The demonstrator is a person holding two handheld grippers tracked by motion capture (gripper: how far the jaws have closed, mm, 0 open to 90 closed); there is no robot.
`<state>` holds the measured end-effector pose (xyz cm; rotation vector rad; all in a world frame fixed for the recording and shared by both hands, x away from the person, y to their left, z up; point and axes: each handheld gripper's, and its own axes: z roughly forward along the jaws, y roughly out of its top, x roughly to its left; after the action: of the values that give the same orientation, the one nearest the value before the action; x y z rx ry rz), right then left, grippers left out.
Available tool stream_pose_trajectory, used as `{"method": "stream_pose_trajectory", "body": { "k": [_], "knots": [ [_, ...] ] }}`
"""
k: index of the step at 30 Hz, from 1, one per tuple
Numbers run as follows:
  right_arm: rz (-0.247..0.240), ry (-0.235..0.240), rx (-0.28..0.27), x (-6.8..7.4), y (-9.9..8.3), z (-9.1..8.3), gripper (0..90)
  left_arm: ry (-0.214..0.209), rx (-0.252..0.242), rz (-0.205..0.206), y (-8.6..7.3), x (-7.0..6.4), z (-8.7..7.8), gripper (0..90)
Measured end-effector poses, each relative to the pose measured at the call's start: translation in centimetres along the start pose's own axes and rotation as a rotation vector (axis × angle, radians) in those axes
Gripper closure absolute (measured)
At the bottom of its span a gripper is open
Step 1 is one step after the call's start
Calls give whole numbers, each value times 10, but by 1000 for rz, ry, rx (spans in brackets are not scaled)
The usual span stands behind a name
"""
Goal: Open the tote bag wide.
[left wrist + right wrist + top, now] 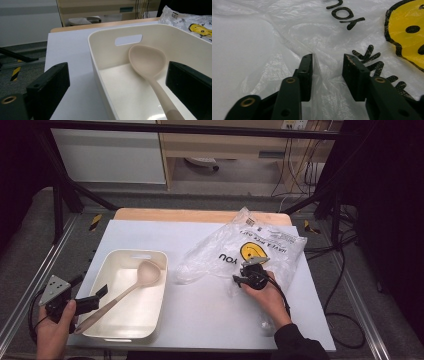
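Two grippers at work. Right gripper (pixel 327 75) down on plastic bag (pixel 240 251), jaws partly apart, fold of film standing between, not yet pinched. Left gripper (pixel 117 82) jaws wide apart, hovering at near left corner of tub (pixel 112 270), nothing held. Advice: close on single raised fold, lift slowly, avoid tearing film. Bag lies right of tub on white sheet (pixel 200 315). Count: one bag, one tub, one ladle (pixel 142 275) inside tub.

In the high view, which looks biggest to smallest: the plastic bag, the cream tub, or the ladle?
1. Bag: widest spread, crumpled across the white sheet.
2. Tub: close to the bag in area, so this order is unsure.
3. Ladle: clearly smallest, lying inside the tub.
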<state>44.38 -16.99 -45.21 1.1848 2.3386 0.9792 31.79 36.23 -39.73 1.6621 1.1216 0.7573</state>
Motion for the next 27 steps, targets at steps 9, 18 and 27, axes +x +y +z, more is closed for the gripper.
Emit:
{"method": "stream_pose_trajectory", "body": {
  "k": [9, 18, 27],
  "knots": [
    [28, -8, -10, -6, 2, 2, 822, -1, 3, 0, 0, 0, 0, 49],
    [30, 0, -15, -8, 3, 4, 900, 0, 1, 0, 0, 0, 0, 49],
    [26, -5, -53, -7, 7, -6, 900, 0, 1, 1, 0, 1, 0, 49]
  ]
}}
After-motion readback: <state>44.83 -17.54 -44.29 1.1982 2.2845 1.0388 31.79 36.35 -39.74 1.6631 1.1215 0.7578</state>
